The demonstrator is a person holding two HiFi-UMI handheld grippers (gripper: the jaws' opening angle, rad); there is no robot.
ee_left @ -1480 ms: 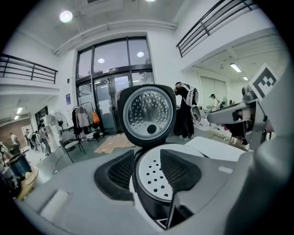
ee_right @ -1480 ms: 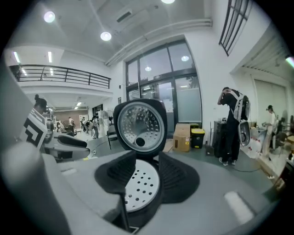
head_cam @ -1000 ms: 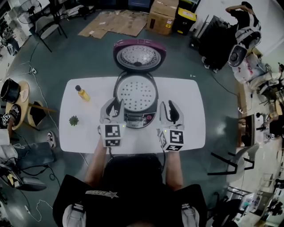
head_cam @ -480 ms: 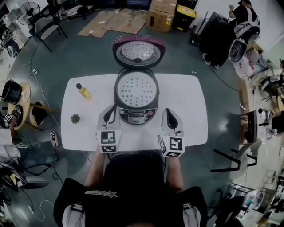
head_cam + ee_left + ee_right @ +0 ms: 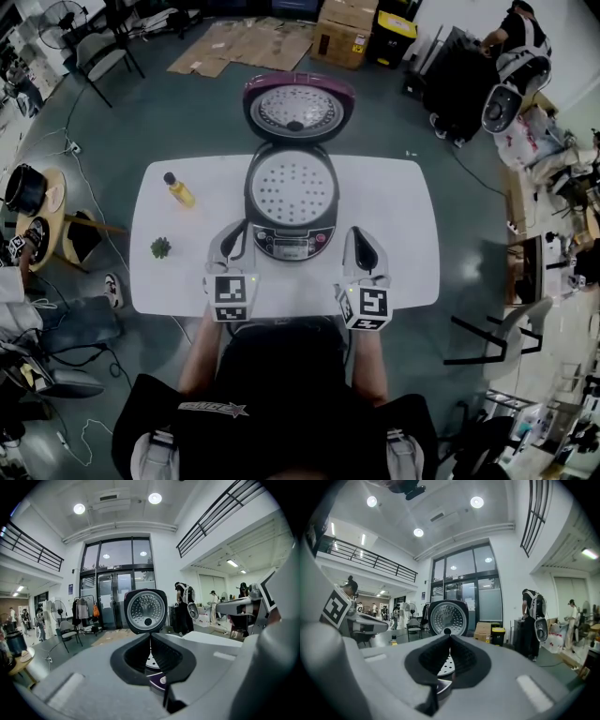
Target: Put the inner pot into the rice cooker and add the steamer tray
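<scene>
The rice cooker (image 5: 292, 211) stands open at the middle of the white table (image 5: 394, 216), its purple-rimmed lid (image 5: 298, 107) raised at the back. A white perforated steamer tray (image 5: 291, 186) lies in its top; the inner pot is hidden beneath it. My left gripper (image 5: 232, 236) rests shut and empty near the cooker's front left corner. My right gripper (image 5: 362, 238) is shut and empty at the front right. In the left gripper view the lid (image 5: 145, 611) shows past the shut jaws, and the right gripper view also has the lid (image 5: 448, 617) ahead.
A small yellow bottle (image 5: 176, 190) and a little green plant (image 5: 160, 247) sit on the table's left part. Cardboard boxes (image 5: 345, 33) and flattened cardboard lie on the floor behind. A chair (image 5: 483, 337) stands right of the table, and a person (image 5: 514, 37) is at the far right.
Both grippers drew back from the cooker's sides toward the front edge of the table, and their jaws closed with nothing in them. The steamer tray stays in the cooker.
</scene>
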